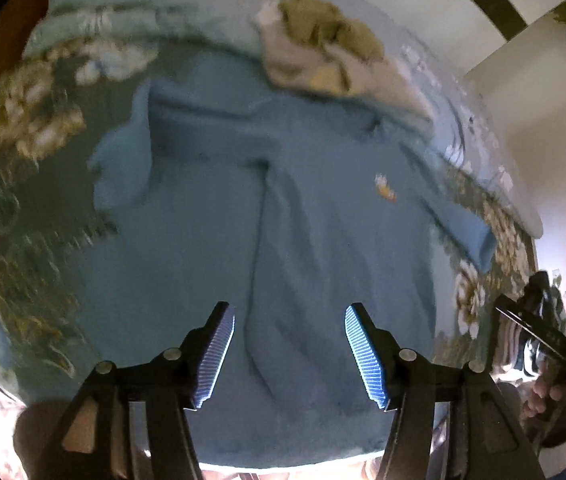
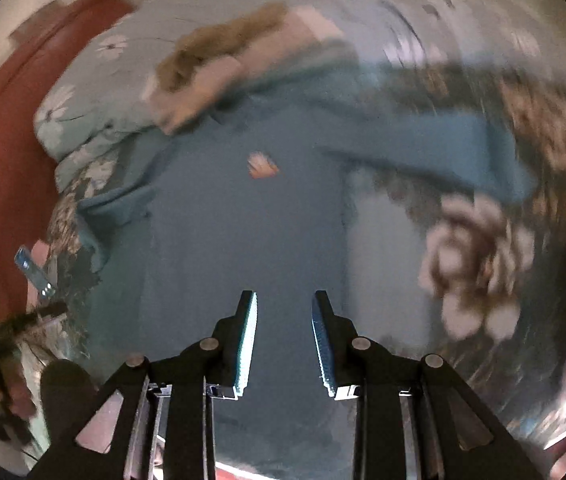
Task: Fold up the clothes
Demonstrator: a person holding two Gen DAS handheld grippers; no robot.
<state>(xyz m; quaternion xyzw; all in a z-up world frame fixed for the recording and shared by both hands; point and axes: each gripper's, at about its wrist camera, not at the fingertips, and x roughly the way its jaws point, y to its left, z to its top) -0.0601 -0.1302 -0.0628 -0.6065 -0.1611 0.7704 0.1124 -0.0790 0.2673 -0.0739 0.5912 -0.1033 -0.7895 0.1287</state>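
Left wrist alone shows right gripper (image 1: pixel 539 320); both fingers spread over blue shirt (image 1: pixel 283 208).

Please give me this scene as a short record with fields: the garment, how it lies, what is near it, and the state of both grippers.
garment: blue shirt with a small orange logo
state: spread on the floral bedcover, sleeves out, not yet folded
nearby: tan and white clothes pile past the collar
left gripper: open, holds nothing
right gripper: open, holds nothing
image quality: right wrist view blurred
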